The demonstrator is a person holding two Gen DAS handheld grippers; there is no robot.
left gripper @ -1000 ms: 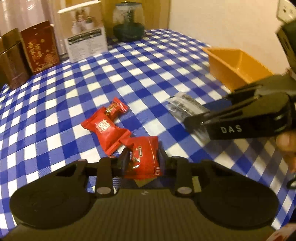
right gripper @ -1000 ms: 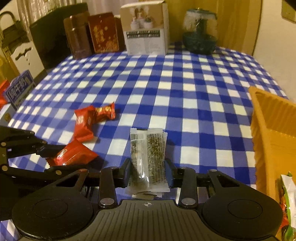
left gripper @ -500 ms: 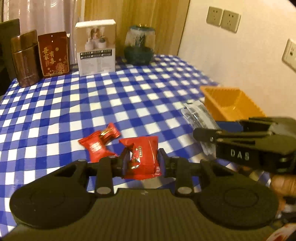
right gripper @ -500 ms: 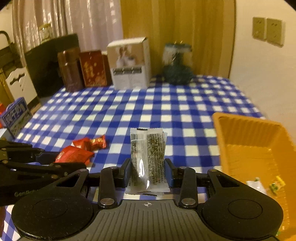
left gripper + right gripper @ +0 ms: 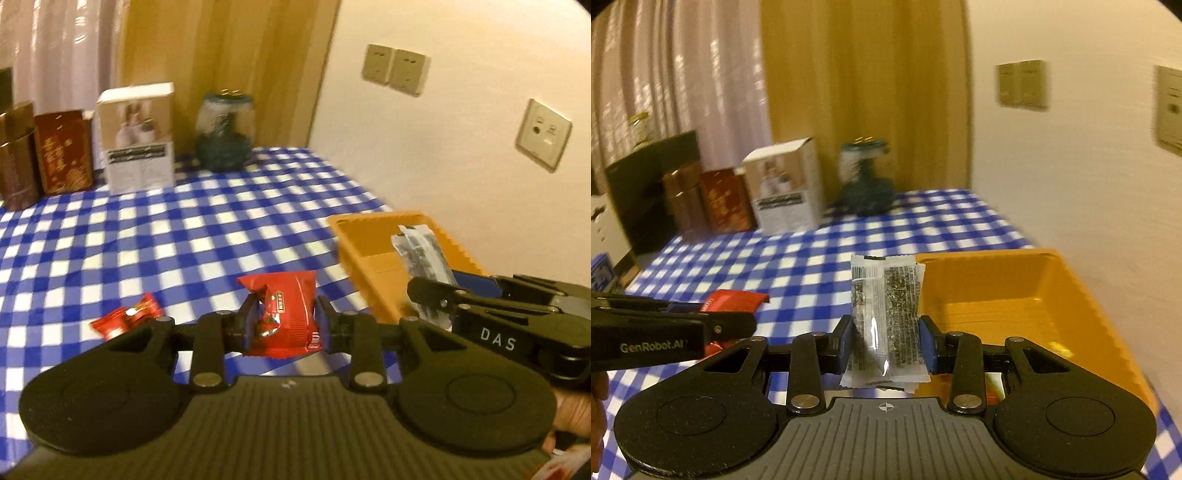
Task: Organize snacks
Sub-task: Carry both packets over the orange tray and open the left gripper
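Table [image 5: 155, 236] w/ blue-and-white check cloth fills most of both views. At its far edge, along the curtain: a white box [image 5: 138, 138], a red box [image 5: 62, 151], a brown tin [image 5: 16, 155] and a dark green jar [image 5: 223, 136] whose contents can't be made out.

Orange bin [image 5: 1034, 295] sits at the table's right side, near the wall. Its far part looks bare; at the near end, behind the right gripper's linkage, a few small bits show, too hidden to tell what.

Left gripper [image 5: 282, 319] is closed on a red snack packet [image 5: 286, 314], held upright, above the cloth, just left of the bin's near corner. In the right wrist view the same packet pokes out past the left gripper's black body.

Right gripper [image 5: 886, 338] clamps a clear packet [image 5: 886, 314] of dark bits, upright, blue pads on both sides. It hangs at the bin's left rim; in the left wrist view it shows against the bin's inside.

Two more small red packets [image 5: 125, 317] lie on the cloth, left of the left gripper.
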